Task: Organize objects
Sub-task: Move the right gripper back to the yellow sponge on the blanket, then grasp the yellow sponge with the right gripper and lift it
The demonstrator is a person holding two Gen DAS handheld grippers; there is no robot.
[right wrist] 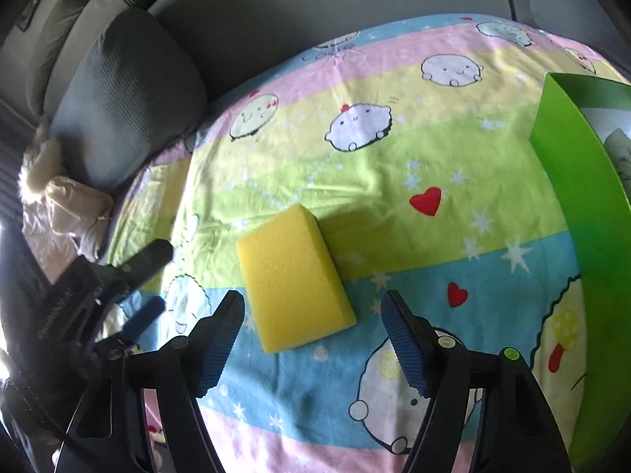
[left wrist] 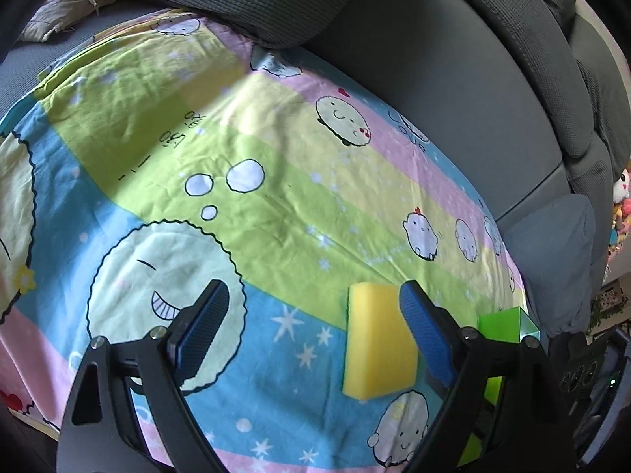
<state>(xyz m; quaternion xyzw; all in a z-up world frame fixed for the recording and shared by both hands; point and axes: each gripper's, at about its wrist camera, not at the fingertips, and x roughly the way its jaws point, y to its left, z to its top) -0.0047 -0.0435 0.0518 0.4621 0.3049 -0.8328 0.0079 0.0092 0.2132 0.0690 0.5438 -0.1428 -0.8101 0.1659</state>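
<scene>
Right gripper [right wrist: 311, 339]: jaws apart and empty, hovering just short of the yellow sponge [right wrist: 294, 278] — nothing sits between the pads.
Left gripper [left wrist: 311, 331]: jaws wide apart, holding nothing; its right finger overlaps the sponge's edge in the left wrist view, contact not clear.
Yellow sponge: lies flat on the cartoon-print sheet [right wrist: 394, 149], well short of the green box [right wrist: 572, 181].
Green box: open, at the sheet's right edge; probably the destination.
Step in hand: judged a pick-up of the sponge — centre the right jaws over its narrow sides, lower, close gently.
Caution: soft foam; squeeze lightly, and avoid pinching the sheet.
Surround: grey cushion [right wrist: 126, 94] beyond the sheet.
</scene>
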